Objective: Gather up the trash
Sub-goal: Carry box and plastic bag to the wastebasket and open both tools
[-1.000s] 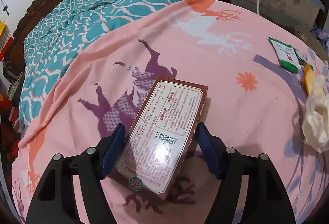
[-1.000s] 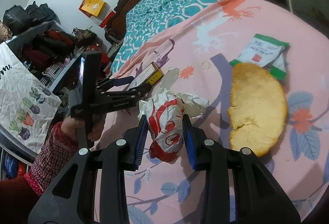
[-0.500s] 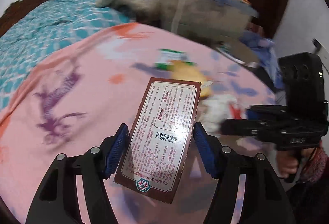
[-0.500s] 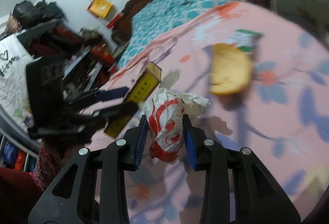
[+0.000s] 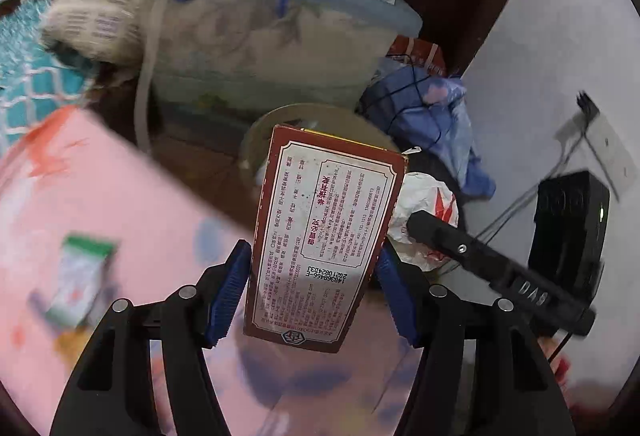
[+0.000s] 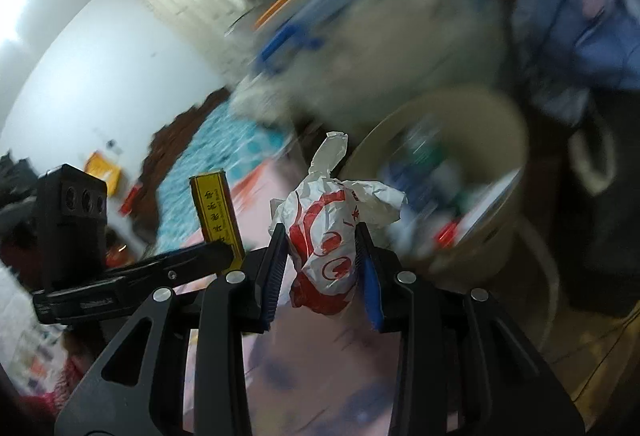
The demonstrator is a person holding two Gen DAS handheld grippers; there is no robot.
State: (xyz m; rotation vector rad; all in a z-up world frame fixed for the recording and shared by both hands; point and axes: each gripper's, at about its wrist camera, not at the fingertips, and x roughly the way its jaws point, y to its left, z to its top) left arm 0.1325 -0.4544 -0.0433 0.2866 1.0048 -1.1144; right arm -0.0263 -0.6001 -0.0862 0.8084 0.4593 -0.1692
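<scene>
Cardboard box (image 5: 324, 240) flat, rectangular; paper wrapper (image 6: 332, 240) crumpled.

The left claw (image 5: 312, 292) and right claw (image 6: 320, 268) are both raised, each clamped on a load.

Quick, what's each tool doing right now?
Left tool: closed on the box.
Right tool: closed on the crumpled wrapper.

bin (image 6: 492, 236): contents smeared by blur, not identifiable; rim mostly hidden behind box (image 5: 324, 236) in left view | green-edged packet (image 5: 80, 276): print blurred, unreadable | wrapper (image 5: 424, 212): partly covered by box and right gripper (image 5: 496, 276) | storage tub (image 6: 400, 36): outline blurred
</scene>
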